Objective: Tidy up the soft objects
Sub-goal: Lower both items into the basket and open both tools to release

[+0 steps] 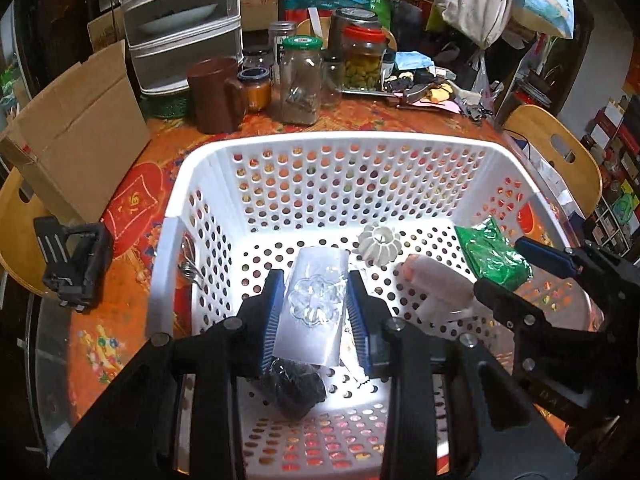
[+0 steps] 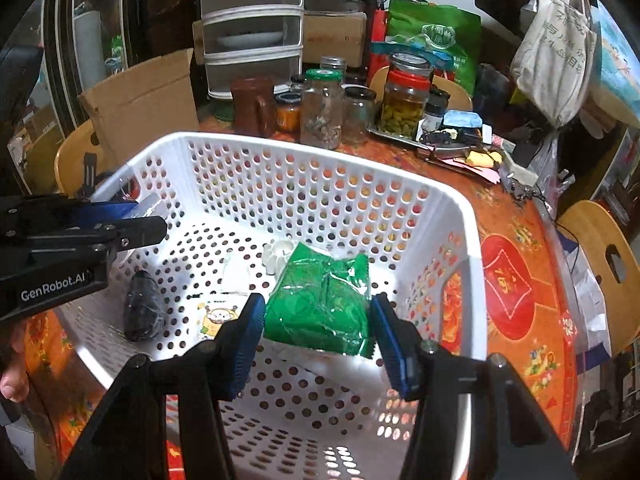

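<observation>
A white perforated basket (image 1: 328, 142) (image 2: 304, 152) stands on the red patterned table. My left gripper (image 1: 314, 308) is inside it, its blue pads on both sides of a clear packet with a transparent flower shape (image 1: 314, 304); the jaws look closed on it. A black wrapped bundle (image 1: 298, 392) (image 2: 142, 306) lies on the basket floor, with a white ribbed piece (image 1: 378, 246) and a pale packet (image 1: 432, 284). My right gripper (image 2: 318, 340) is open around a green crinkly packet (image 2: 320, 304) (image 1: 494, 256), its pads a little apart from it.
Jars (image 1: 300, 80), a brown mug (image 1: 218, 94), a cardboard box (image 1: 80, 128) and stacked drawers (image 1: 182, 24) crowd the table behind the basket. A black clamp (image 1: 74, 258) lies left of it. Wooden chairs (image 2: 604, 264) stand at both sides.
</observation>
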Demonstrator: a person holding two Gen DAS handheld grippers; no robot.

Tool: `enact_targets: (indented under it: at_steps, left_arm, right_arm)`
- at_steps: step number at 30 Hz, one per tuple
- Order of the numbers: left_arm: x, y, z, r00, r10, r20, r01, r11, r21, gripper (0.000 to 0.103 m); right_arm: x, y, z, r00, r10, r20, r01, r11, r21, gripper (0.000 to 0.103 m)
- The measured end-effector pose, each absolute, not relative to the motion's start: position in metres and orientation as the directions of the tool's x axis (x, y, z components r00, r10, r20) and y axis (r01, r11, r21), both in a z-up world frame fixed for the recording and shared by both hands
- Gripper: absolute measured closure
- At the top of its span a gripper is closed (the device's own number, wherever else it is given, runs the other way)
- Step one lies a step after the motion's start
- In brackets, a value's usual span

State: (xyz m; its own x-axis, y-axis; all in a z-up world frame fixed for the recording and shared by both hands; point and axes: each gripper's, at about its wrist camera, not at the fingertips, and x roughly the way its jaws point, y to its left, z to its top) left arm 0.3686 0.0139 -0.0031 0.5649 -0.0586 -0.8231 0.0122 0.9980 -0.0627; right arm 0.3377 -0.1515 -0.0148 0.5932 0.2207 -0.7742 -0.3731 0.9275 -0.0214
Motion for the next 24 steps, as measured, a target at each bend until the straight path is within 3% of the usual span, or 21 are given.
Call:
enact_targets:
  at_steps: [5, 6, 9, 10, 12, 14, 18, 24]
  left_arm:
    - [0.373, 0.017, -0.013, 0.564, -0.051, -0.824, 0.003, 0.998, -0.06, 0.073]
    - [0.372, 0.018, -0.013, 0.566, -0.052, -0.823, 0.004, 0.998, -0.06, 0.067]
    - [0.368, 0.018, -0.01, 0.584, -0.045, -0.811, 0.005, 0.999, -0.053, 0.029]
    - [0.365, 0.017, -0.006, 0.597, -0.048, -0.801, 0.009, 0.999, -0.053, 0.022]
    - [0.359, 0.016, 0.001, 0.621, -0.049, -0.783, 0.02, 0.999, -0.047, 0.02]
    - [0.354, 0.015, 0.007, 0.631, -0.045, -0.775, 0.026, 0.999, -0.037, 0.018]
    - [0.335, 0.017, 0.022, 0.658, -0.042, -0.752, 0.044, 0.999, -0.016, 0.002]
    - [0.283, 0.025, 0.054, 0.705, -0.034, -0.709, 0.071, 0.997, 0.024, 0.0]
  right_arm:
    - [0.338, -0.152, -0.017, 0.595, 0.222, -0.773, -0.365, 0.931, -0.014, 0.048]
    - [0.338, -0.153, -0.016, 0.598, 0.222, -0.77, -0.363, 0.932, -0.013, 0.048]
    - [0.336, -0.156, -0.013, 0.608, 0.238, -0.758, -0.363, 0.932, 0.001, 0.043]
    - [0.335, -0.158, -0.011, 0.612, 0.25, -0.75, -0.365, 0.931, 0.013, 0.04]
    - [0.331, -0.161, -0.006, 0.627, 0.262, -0.734, -0.367, 0.93, 0.017, 0.025]
    - [0.326, -0.165, 0.0, 0.641, 0.264, -0.721, -0.364, 0.931, 0.018, 0.02]
    - [0.309, -0.173, 0.013, 0.67, 0.258, -0.696, -0.366, 0.931, -0.008, 0.007]
    - [0.262, -0.189, 0.037, 0.726, 0.256, -0.638, -0.354, 0.935, -0.028, 0.003]
